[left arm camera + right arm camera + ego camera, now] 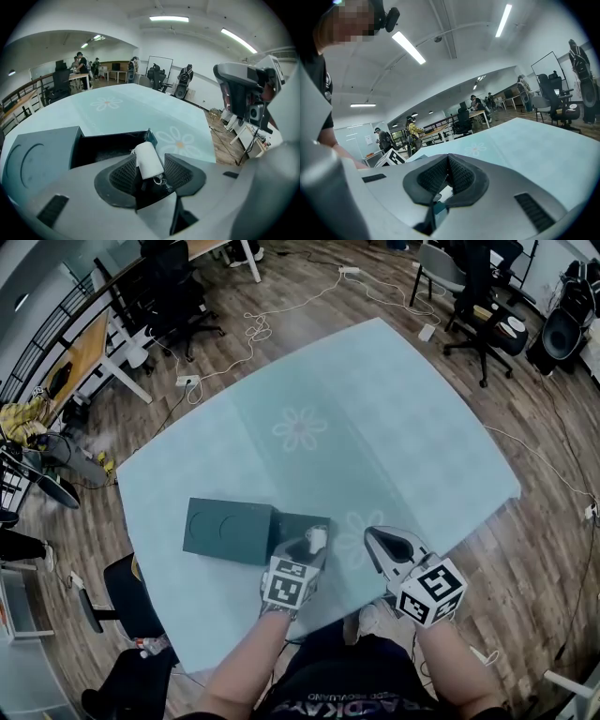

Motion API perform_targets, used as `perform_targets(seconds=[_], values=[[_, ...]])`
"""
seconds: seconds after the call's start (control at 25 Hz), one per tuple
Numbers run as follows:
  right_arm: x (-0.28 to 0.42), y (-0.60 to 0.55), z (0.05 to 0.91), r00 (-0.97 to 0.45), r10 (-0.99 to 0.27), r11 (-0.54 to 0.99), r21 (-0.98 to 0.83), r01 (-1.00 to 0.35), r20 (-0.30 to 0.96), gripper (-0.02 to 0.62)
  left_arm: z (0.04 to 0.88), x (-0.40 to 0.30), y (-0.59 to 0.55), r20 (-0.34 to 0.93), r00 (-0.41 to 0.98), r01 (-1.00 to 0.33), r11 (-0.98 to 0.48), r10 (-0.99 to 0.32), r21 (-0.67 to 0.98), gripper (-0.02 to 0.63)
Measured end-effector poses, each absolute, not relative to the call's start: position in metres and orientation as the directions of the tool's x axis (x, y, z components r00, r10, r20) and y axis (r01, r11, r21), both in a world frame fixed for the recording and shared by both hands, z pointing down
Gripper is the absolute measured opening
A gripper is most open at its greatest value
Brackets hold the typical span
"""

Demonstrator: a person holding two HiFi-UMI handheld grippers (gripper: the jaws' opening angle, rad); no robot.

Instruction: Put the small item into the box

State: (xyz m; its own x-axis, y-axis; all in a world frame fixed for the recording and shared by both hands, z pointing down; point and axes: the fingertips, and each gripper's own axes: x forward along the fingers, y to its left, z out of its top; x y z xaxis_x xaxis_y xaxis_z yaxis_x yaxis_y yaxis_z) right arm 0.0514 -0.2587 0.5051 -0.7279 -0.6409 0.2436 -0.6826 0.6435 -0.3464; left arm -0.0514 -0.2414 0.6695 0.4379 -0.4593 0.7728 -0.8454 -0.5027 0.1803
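A small white cylinder-shaped item point(148, 159) with a bit of string at its near end lies between the pads of my left gripper point(149, 172). It leans on the left pad, and a thin dark gap shows at the right pad. The item point(316, 538) hangs at the right end of the dark teal box point(298, 520), whose inside point(105, 146) lies open just beyond the jaws. The box's lid point(228, 531) lies flat to the left. My right gripper point(376, 539) hovers to the right over the table, its pads meeting with nothing between them point(447, 164).
The box sits near the front of a pale blue table point(394, 427) printed with flowers. Office chairs point(178, 287), desks and cables stand on the wooden floor around it. A black chair point(127, 596) is by the table's near left corner.
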Motion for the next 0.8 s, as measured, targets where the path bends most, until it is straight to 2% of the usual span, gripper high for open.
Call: perform_targets(seconds=[0.32, 0.48, 0.8], values=[[0.049, -0.246, 0.489, -0.755, -0.626, 0.683, -0.331, -0.651, 0.195, 0.018, 0.63, -0.05, -0.233, 0.705, 0.45, -0.857, -0.488, -0.548, 0.168, 0.195], [0.048, -0.237, 0.48, -0.77, -0.614, 0.705, -0.317, -0.635, 0.176, 0.018, 0.608, -0.05, -0.225, 0.667, 0.46, -0.857, -0.49, -0.586, 0.16, 0.164], [0.047, -0.218, 0.459, -0.795, -0.585, 0.745, -0.283, -0.605, 0.16, 0.018, 0.553, -0.054, -0.208, 0.562, 0.428, -0.889, -0.442, -0.707, 0.122, 0.063]])
